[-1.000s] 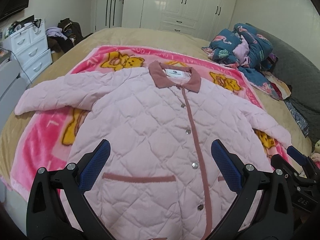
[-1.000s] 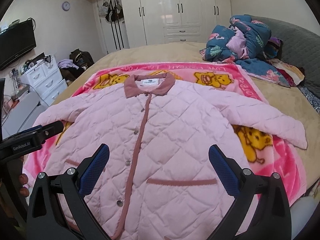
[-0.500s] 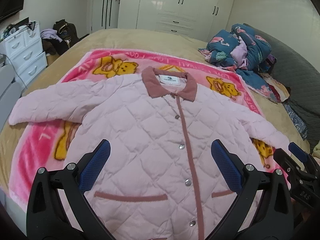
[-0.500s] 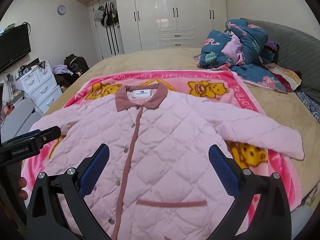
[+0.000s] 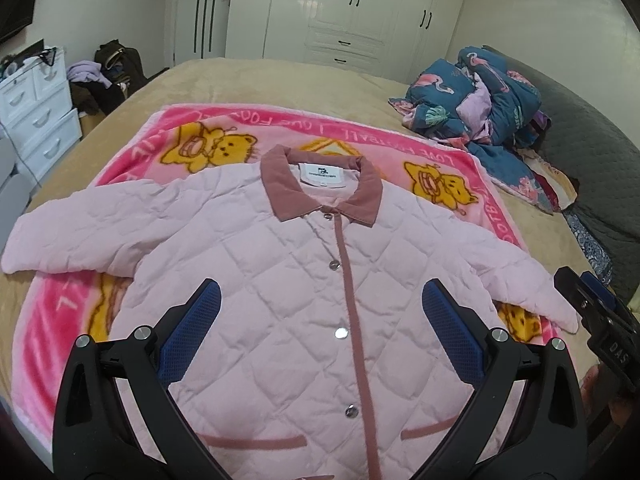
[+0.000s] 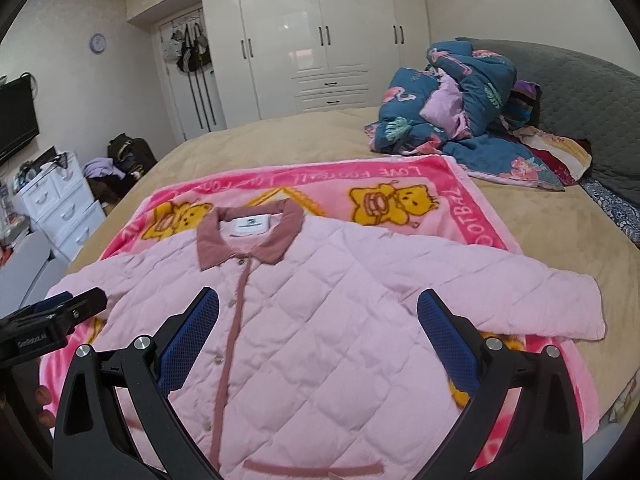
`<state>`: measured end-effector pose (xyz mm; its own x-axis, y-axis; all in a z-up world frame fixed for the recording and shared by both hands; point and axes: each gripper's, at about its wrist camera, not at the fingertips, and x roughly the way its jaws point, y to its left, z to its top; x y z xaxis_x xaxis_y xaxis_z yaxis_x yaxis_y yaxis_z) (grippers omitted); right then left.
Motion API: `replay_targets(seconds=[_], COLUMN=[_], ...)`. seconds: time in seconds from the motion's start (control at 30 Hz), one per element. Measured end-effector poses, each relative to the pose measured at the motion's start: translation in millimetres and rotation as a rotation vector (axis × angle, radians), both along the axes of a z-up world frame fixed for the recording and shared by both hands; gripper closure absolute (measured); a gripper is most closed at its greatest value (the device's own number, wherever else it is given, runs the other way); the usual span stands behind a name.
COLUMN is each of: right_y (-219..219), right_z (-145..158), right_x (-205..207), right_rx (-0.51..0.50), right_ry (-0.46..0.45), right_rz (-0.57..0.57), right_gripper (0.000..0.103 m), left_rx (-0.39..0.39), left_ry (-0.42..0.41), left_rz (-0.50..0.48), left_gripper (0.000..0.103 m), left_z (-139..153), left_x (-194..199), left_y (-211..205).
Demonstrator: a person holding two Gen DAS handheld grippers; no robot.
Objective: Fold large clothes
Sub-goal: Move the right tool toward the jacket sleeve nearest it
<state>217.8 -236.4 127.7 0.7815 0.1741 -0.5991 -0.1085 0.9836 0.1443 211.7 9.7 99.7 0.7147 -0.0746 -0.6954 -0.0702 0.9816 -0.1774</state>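
A pale pink quilted jacket (image 5: 288, 280) (image 6: 320, 312) with a dusty-rose collar and placket lies flat, front up and buttoned, on a pink bear-print blanket (image 5: 352, 136) (image 6: 400, 176). Both sleeves stretch out to the sides. My left gripper (image 5: 320, 308) hovers open above the jacket's chest, nothing between its blue pads. My right gripper (image 6: 318, 316) is open too, above the jacket's right half. The right gripper (image 5: 592, 312) shows at the right edge of the left wrist view; the left gripper (image 6: 60, 316) shows at the left edge of the right wrist view.
The blanket lies on a tan bed (image 5: 240, 80). A heap of blue flamingo-print bedding (image 5: 480, 100) (image 6: 452, 120) sits at the far right beside a grey headboard (image 6: 580, 92). White drawers (image 5: 36, 120) and a white wardrobe (image 6: 320, 40) stand beyond the bed.
Both grippers have pulled back and lifted, so the jacket sits lower and farther in each view, with more of the room showing. Both stay open. The jacket has not moved.
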Motion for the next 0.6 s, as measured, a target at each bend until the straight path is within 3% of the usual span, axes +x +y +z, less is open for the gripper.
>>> replay_targets(seconds=[0.33, 0.6], right_y=[-30.3, -68.8], right_z=[-7.7, -25.5], right_x=[35.4, 55.4], right_rx=[0.002, 0.012], right_ry=[0.002, 0.028], right_rz=[-0.076, -0.169], right_gripper=[0.004, 0.004], left_rx=[-0.001, 0.006], left_ry=[-0.01, 0.017], left_rz=[-0.044, -0.088], left_gripper=[0.008, 0.008], left_z=[3.4, -10.3], left_x=[42.2, 73.9], left_y=[-25.9, -54.0])
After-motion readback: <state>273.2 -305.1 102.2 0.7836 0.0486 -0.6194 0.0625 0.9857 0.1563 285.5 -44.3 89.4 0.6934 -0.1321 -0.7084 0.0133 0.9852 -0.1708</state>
